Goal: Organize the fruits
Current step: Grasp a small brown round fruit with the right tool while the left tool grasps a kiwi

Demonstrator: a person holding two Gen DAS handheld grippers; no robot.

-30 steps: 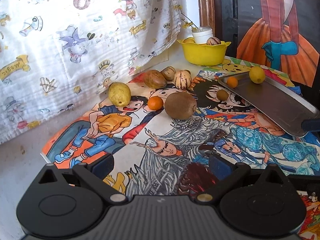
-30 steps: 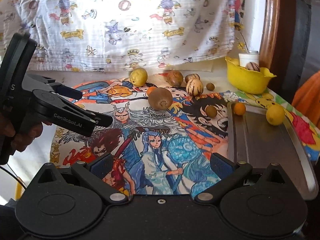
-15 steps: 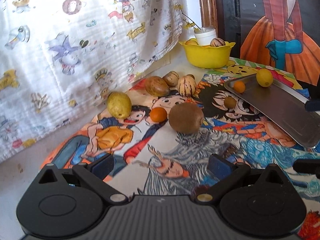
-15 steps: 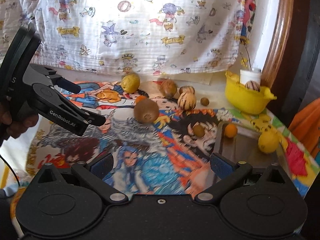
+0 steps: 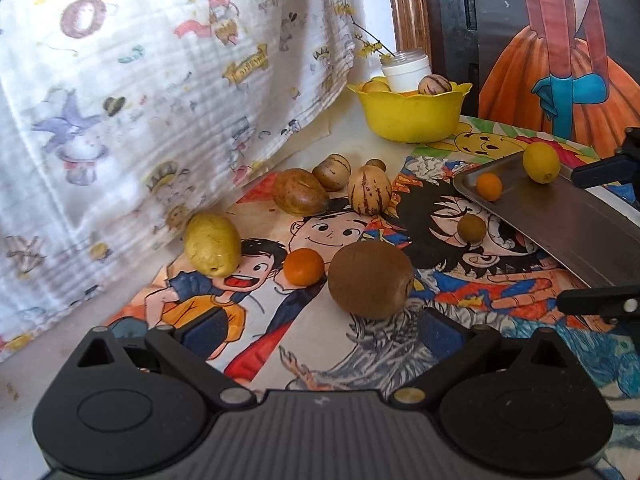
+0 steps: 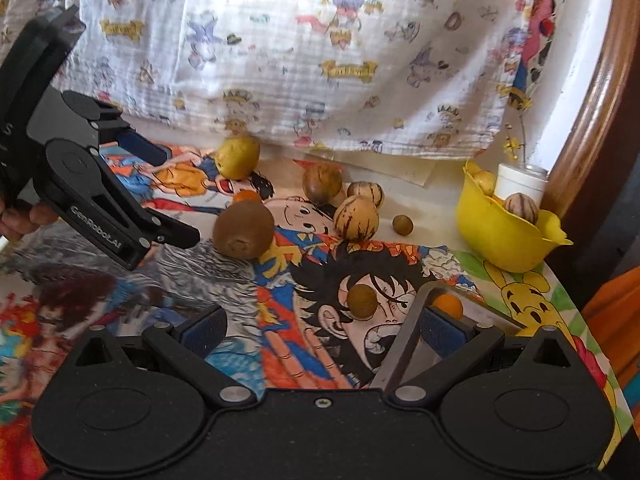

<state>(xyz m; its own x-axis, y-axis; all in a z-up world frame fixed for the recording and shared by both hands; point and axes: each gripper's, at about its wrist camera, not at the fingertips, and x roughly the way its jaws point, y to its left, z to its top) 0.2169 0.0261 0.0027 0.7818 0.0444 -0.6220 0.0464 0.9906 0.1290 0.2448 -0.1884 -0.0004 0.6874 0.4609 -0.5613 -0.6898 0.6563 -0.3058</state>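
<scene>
My left gripper (image 5: 320, 326) is open, its pads just short of a big brown kiwi (image 5: 370, 279) on the cartoon mat. Beside the kiwi lie a small orange (image 5: 303, 266) and a yellow-green pear (image 5: 212, 244). Behind them sit a brown fruit (image 5: 300, 192) and two striped melons (image 5: 369, 190). A metal tray (image 5: 568, 216) at right holds a lemon (image 5: 541, 162) and a small orange (image 5: 489, 186). My right gripper (image 6: 322, 330) is open above a small brown ball fruit (image 6: 361, 300) near the tray's corner (image 6: 404, 344). The left gripper (image 6: 160, 192) shows beside the kiwi (image 6: 243, 229).
A yellow bowl (image 5: 408, 114) with fruit and a white jar (image 5: 405, 70) stands at the back. A printed cloth (image 5: 160, 80) hangs along the left and rear. A dark wooden frame (image 6: 600, 100) rises at right. A hand (image 6: 24, 216) holds the left gripper.
Both grippers have moved forward toward the fruit. The left has closed in on the kiwi; the right has swung left and nearer the small brown fruit. Jaws stayed open.
</scene>
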